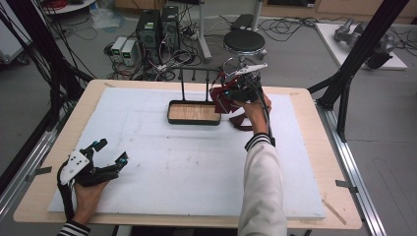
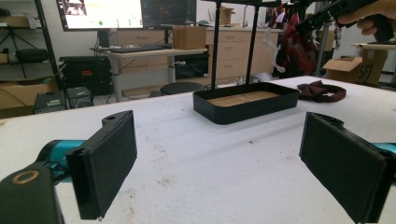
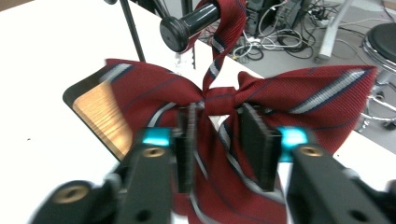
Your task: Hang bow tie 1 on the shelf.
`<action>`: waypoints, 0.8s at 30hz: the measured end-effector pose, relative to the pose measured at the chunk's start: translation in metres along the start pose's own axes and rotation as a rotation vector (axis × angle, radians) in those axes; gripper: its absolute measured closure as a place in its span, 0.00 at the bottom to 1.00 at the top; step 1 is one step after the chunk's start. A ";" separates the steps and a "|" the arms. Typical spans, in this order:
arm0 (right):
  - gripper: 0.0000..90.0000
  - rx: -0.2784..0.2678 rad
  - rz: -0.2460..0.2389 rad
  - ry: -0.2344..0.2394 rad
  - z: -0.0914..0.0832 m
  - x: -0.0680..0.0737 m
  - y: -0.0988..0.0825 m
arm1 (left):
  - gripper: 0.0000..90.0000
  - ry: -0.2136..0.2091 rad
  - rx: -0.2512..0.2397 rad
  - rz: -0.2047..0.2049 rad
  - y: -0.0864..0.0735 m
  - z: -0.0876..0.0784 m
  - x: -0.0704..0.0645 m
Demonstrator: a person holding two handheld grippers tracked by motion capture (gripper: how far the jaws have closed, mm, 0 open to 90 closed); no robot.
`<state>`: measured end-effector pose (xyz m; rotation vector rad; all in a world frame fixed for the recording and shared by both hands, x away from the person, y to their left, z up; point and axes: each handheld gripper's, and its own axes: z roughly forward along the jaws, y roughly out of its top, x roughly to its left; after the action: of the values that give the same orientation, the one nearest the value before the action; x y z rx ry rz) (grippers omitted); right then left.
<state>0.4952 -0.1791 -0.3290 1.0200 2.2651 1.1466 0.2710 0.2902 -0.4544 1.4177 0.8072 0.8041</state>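
Note:
A red striped bow tie (image 3: 243,93) hangs in front of my right gripper (image 3: 218,140), whose jaws are shut on the fabric just below the knot. Its strap loops over the end of a black rod (image 3: 189,25) on the rack. From above, the right gripper (image 1: 227,91) holds the tie (image 1: 220,98) at the right end of the black tray (image 1: 194,122) with a wooden floor. My left gripper (image 1: 112,150) rests on the white mat at the front left, open and holding nothing; its pads (image 2: 105,163) stand wide apart.
A second, darker bow tie (image 1: 242,122) lies on the mat right of the tray (image 2: 245,109). The rack's thin black posts (image 1: 183,83) rise behind the tray. A stool (image 1: 244,42), computers and cables stand on the floor beyond the table.

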 end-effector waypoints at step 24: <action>0.13 -0.110 -0.019 -0.022 -0.063 0.023 0.005 | 0.13 -0.004 0.002 -0.008 0.000 0.000 0.001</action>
<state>0.4429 -0.1925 -0.2885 0.9620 2.1638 1.2311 0.2716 0.2906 -0.4543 1.4170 0.8106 0.7940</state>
